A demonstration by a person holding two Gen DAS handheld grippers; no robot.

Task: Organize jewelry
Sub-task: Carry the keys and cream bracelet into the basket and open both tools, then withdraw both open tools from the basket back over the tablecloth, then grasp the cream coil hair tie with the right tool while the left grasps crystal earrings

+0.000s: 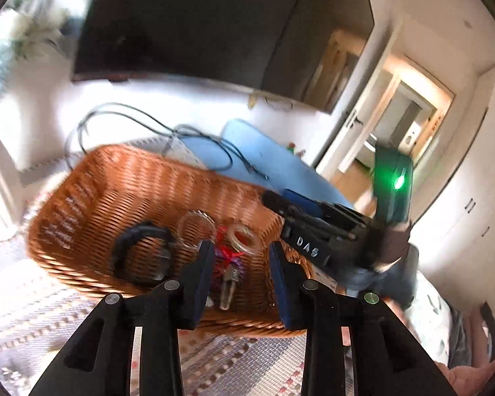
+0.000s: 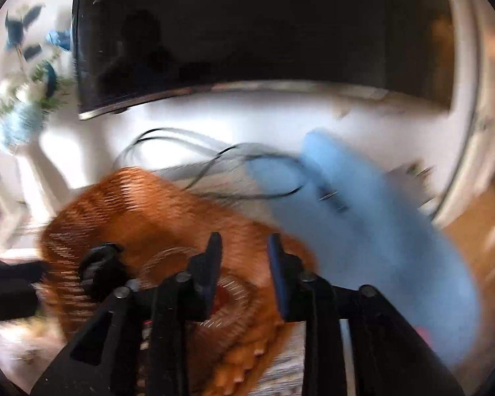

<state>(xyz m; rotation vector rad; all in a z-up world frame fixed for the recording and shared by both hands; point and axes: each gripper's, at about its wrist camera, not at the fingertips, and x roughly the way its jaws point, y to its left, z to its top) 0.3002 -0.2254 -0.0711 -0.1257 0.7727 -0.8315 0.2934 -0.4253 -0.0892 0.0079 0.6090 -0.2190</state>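
Jewelry in wicker basket [image 1: 92,204]: black bracelet [image 1: 142,247], clear beaded ring-shape [image 1: 196,227], pale bangle [image 1: 244,237], red-purple tassel piece [image 1: 229,260].

My left gripper [image 1: 241,257] hovers above tassel, fingers apart, empty. My right gripper [image 2: 244,264] also spread, empty, over basket [image 2: 168,204].

Judged step: reaching in for pick. Next: lower, centre on one piece, close gently.

Left view sharp, shows right tool. Right view blurred; jewelry barely readable, blue mat [image 2: 363,231] beside basket.
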